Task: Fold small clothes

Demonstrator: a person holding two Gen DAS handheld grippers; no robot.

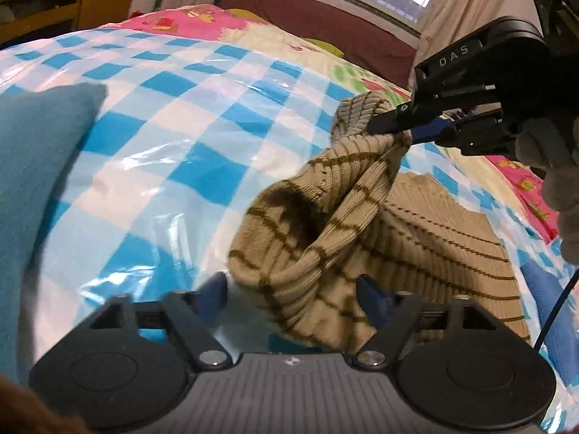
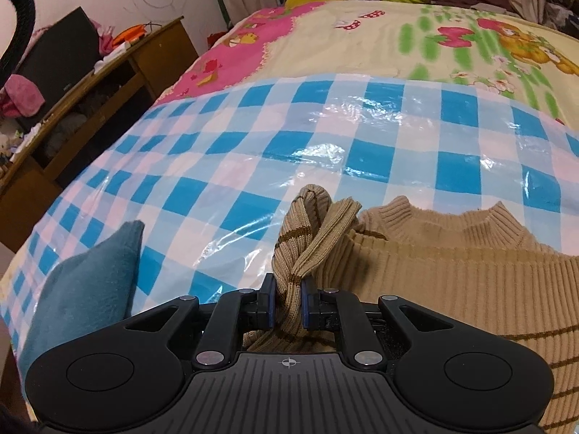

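Observation:
A tan ribbed sweater with brown stripes (image 2: 452, 271) lies on a blue-and-white checked plastic sheet (image 2: 253, 152) on the bed. My right gripper (image 2: 286, 303) is shut on the bunched sleeve (image 2: 307, 231) and holds it lifted. It also shows in the left wrist view (image 1: 394, 128) at the upper right, with the sleeve (image 1: 307, 238) hanging from it. My left gripper (image 1: 291, 293) is open, its blue fingers either side of the hanging sleeve's lower fold, which sits between them.
A teal folded cloth (image 1: 32, 166) lies at the left on the sheet, also in the right wrist view (image 2: 87, 289). A cartoon-print bedspread (image 2: 398, 36) lies beyond. A wooden desk (image 2: 90, 86) stands left of the bed. A cable (image 1: 557, 311) hangs at the right.

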